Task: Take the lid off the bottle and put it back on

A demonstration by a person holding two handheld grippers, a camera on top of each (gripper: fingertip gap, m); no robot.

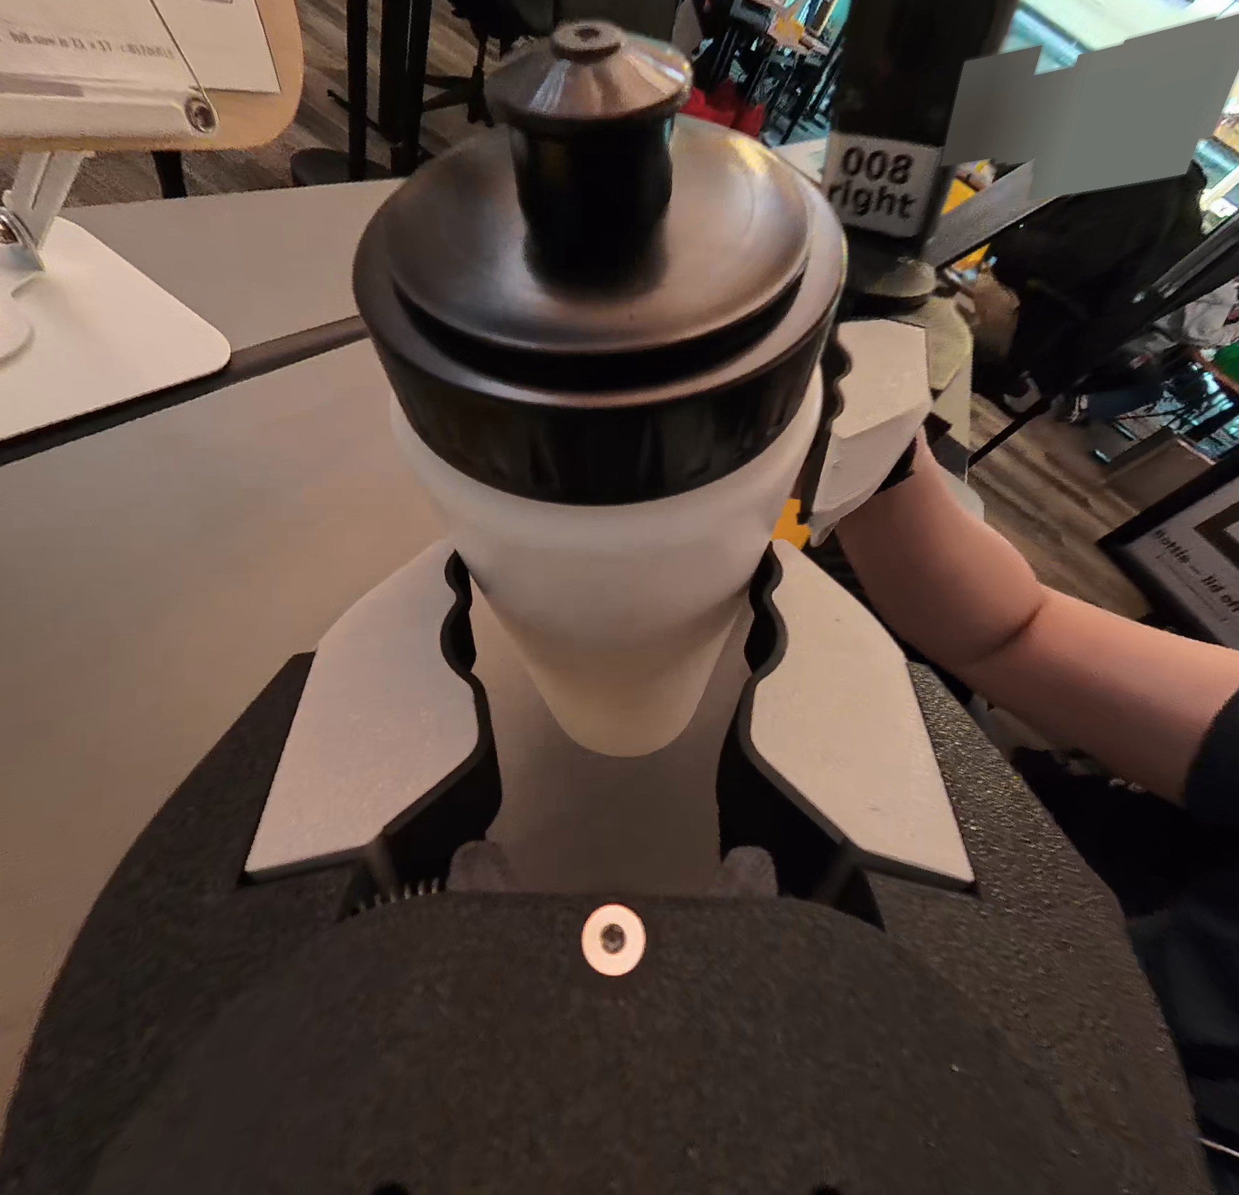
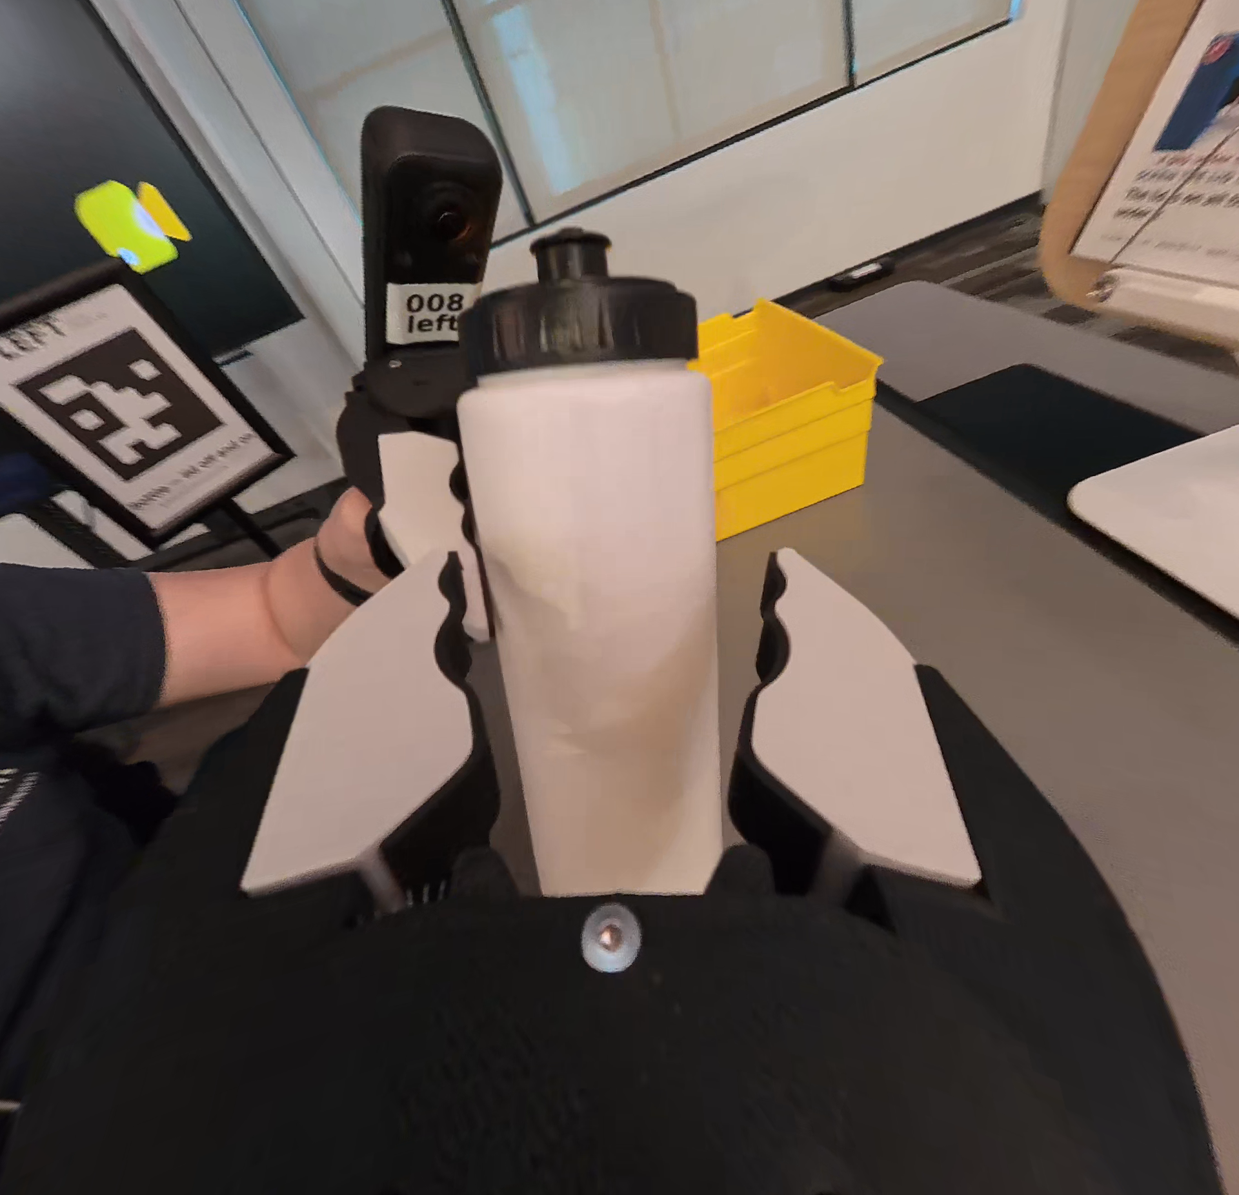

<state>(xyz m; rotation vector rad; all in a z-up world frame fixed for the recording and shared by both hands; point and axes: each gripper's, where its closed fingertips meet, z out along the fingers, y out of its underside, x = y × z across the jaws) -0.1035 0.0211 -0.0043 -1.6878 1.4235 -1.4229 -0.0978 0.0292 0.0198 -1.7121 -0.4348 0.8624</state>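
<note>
**A:** Where does the bottle [image 2: 597, 626] stand for you?

**B:** It stands upright on the desk [image 1: 167, 559], its long axis straight up, with the black lid [image 1: 597, 331] on top and seemingly seated on the neck. Your left gripper [image 1: 610, 600] has its fingers [image 1: 375, 713] on either side of the white body, below the lid. Their ridged inner edges look to be touching the bottle, so you seem to be gripping it, though blur at the edges leaves that a judgement.

**A:** And the right one?

**B:** Your right gripper [image 2: 610, 600] has its fingers spread wide around the bottle; the right-hand one plainly stands clear of the bottle, the other looks close beside it. It sits low against the body, so the lid lies above those fingers, along the bottle's axis. For unscrewing, I'd say the right must rise to the lid's ribbed rim while the left steadies the body.

**A:** Anything you can't make out?

**B:** The bottle's base is cut off behind the right gripper's body in the right view. From the left view, the right gripper shows only as a finger tip beside the lid's rim. How tightly the lid is screwed down can't be told. A yellow bin [image 2: 791, 419] sits behind the bottle, clear of it.
</note>
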